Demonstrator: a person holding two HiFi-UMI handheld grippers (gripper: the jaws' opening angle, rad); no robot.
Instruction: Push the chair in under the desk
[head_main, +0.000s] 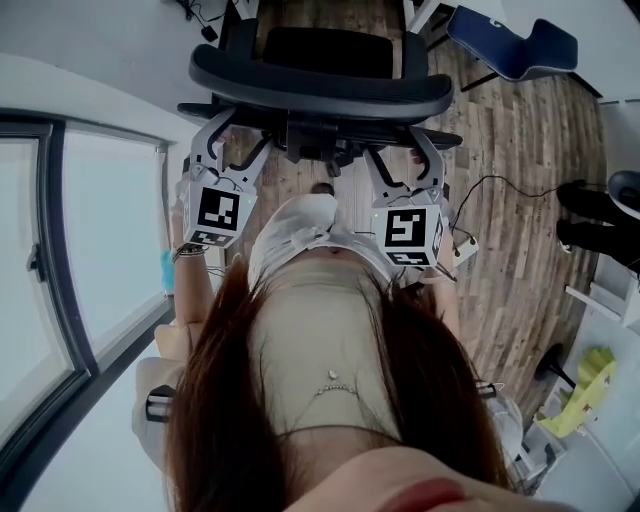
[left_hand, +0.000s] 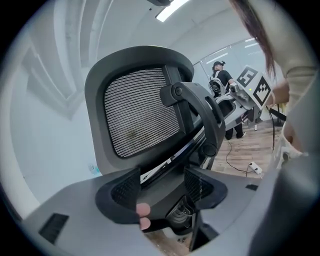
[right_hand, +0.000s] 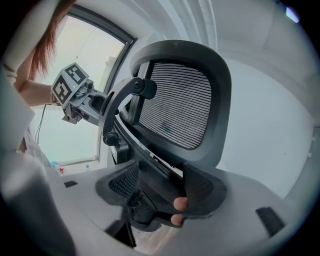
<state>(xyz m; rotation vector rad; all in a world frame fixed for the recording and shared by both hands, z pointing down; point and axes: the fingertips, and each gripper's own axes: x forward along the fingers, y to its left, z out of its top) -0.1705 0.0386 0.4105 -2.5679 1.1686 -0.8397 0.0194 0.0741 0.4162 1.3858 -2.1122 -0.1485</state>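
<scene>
A black office chair (head_main: 320, 90) with a mesh backrest (left_hand: 142, 112) stands right in front of me, its back towards me. My left gripper (head_main: 235, 145) is at the left side of the frame under the backrest. Its jaws are spread wide, with the dark frame lying between them (left_hand: 162, 187). My right gripper (head_main: 400, 155) is at the right side of that frame, open the same way around the frame (right_hand: 162, 187). The mesh backrest (right_hand: 180, 102) rises above both. I cannot make out a desk for certain.
Wooden floor (head_main: 510, 150) lies around the chair. A blue chair (head_main: 520, 45) stands at the far right, and a cable with a power strip (head_main: 465, 245) runs beside my right gripper. Another person's black shoes (head_main: 590, 215) are at the right; a window (head_main: 60, 250) is at the left.
</scene>
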